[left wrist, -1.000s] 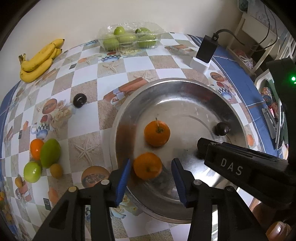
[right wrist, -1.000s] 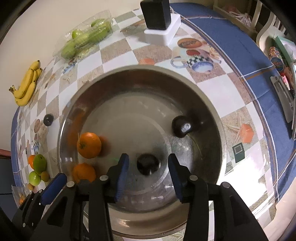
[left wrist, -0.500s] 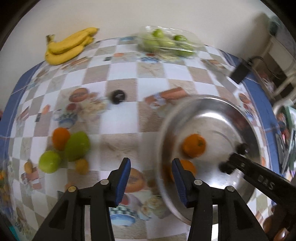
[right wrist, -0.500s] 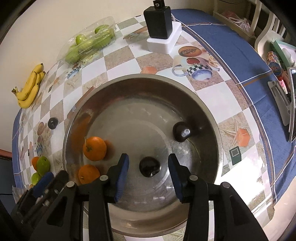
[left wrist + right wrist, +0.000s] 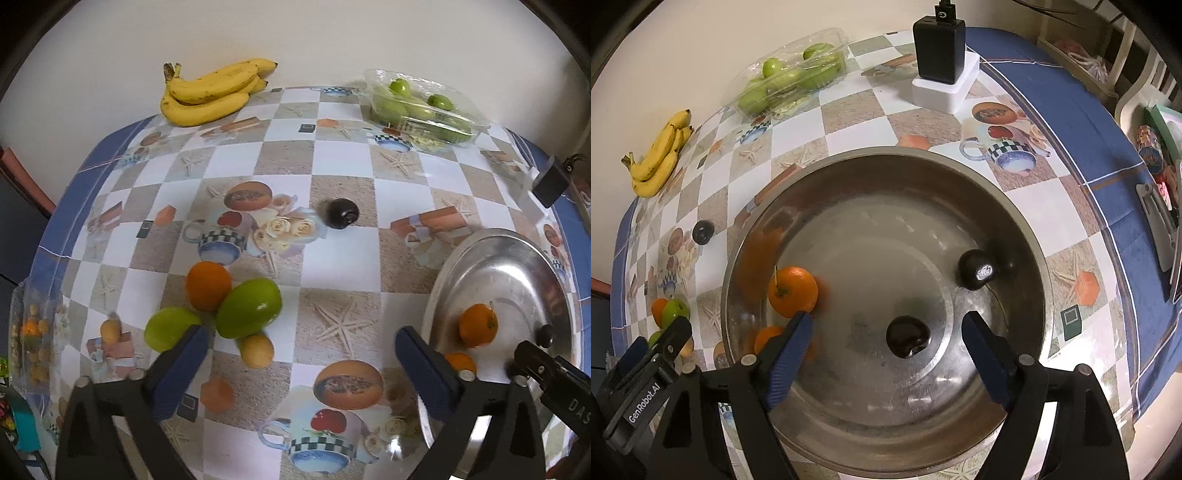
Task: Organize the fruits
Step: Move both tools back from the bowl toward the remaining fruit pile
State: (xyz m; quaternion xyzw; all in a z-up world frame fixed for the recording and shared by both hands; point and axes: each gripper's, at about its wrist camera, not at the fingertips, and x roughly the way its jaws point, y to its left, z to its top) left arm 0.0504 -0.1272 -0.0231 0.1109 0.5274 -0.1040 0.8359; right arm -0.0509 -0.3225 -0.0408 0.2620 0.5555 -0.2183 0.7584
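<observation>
A steel bowl (image 5: 1019, 236) holds two oranges (image 5: 792, 291) and two dark plums (image 5: 908, 336). My right gripper (image 5: 886, 339) hovers over the bowl, jaws opening, with one plum lying loose on the bowl floor between them. My left gripper (image 5: 299, 354) hangs over the patterned tablecloth left of the bowl (image 5: 517, 251), jaws opening wide, nothing between them. Just beyond its left finger lies a cluster: an orange (image 5: 208, 285), a large green fruit (image 5: 248, 308), a green apple (image 5: 166, 328) and a small yellow fruit (image 5: 256, 350). A third plum (image 5: 342, 213) sits alone on the cloth.
Bananas (image 5: 210, 92) lie at the far wall. A clear plastic box of green fruit (image 5: 421, 107) stands at the back. A black charger on a white block (image 5: 942, 62) is beyond the bowl. A bag of small fruit (image 5: 33, 332) sits at the left table edge.
My left gripper left the bowl, swung left over the cloth and spread its jaws wide. My right gripper opened; the plum between its jaws now lies free in the bowl.
</observation>
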